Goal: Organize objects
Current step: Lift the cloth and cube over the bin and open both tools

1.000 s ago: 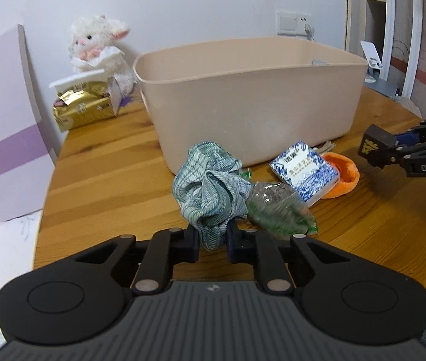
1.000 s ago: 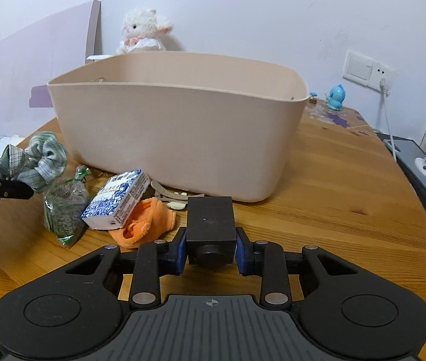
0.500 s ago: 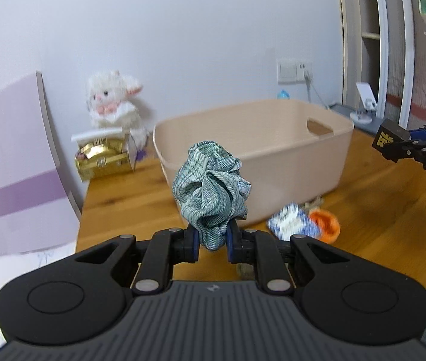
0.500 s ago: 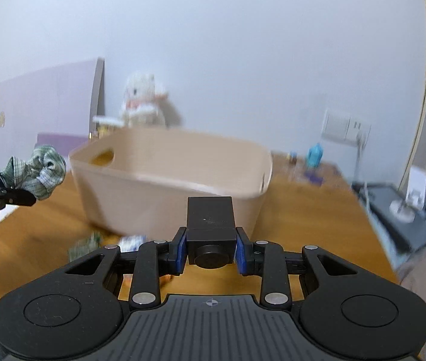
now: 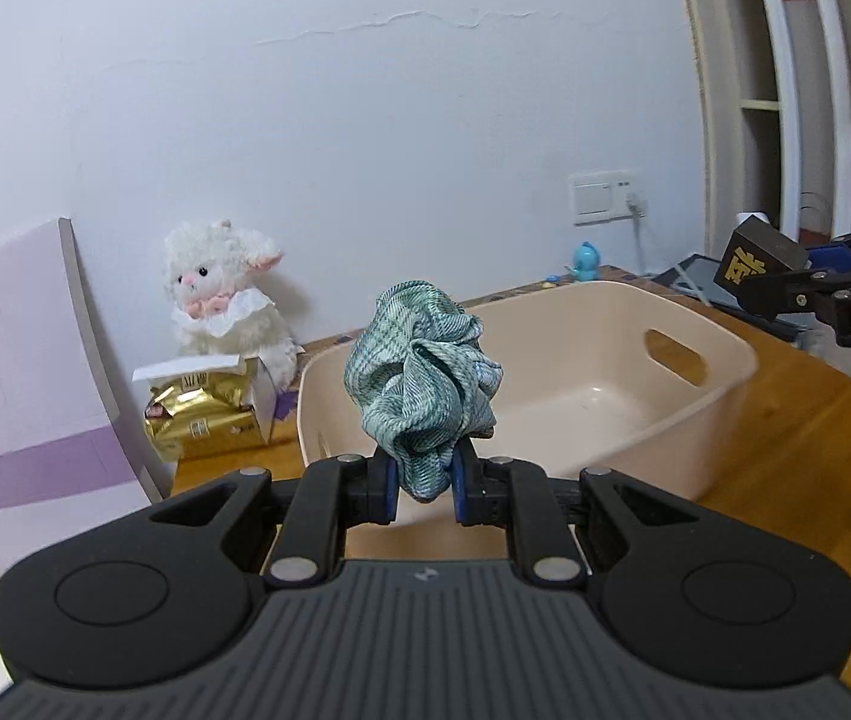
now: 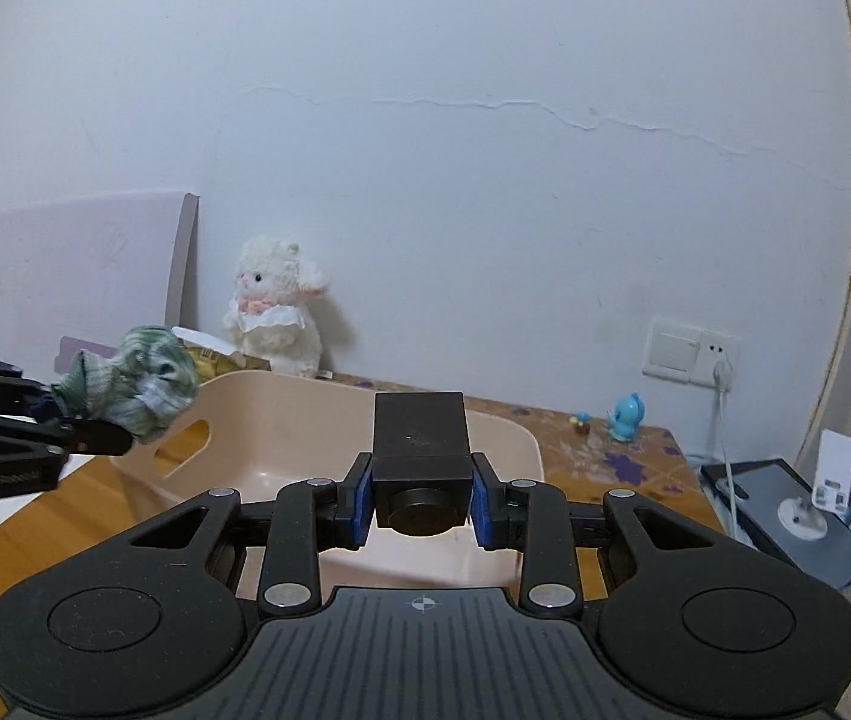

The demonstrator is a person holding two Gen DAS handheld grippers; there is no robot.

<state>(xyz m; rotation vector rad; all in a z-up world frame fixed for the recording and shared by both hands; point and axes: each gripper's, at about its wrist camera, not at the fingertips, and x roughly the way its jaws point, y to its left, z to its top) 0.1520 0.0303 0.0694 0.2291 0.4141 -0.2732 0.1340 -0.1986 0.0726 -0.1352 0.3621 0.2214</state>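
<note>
Your left gripper is pinching the crumpled green plaid cloth above the beige plastic tub; your right gripper is clamping a black rectangular block over it.

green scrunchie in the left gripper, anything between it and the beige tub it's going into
Nothing visible blocks it. The green scrunchie is held up at the near rim of the beige tub, whose open top and visible floor look bare. The right gripper, shut on a black box, is at the tub's other side, apart from the scrunchie.
</note>
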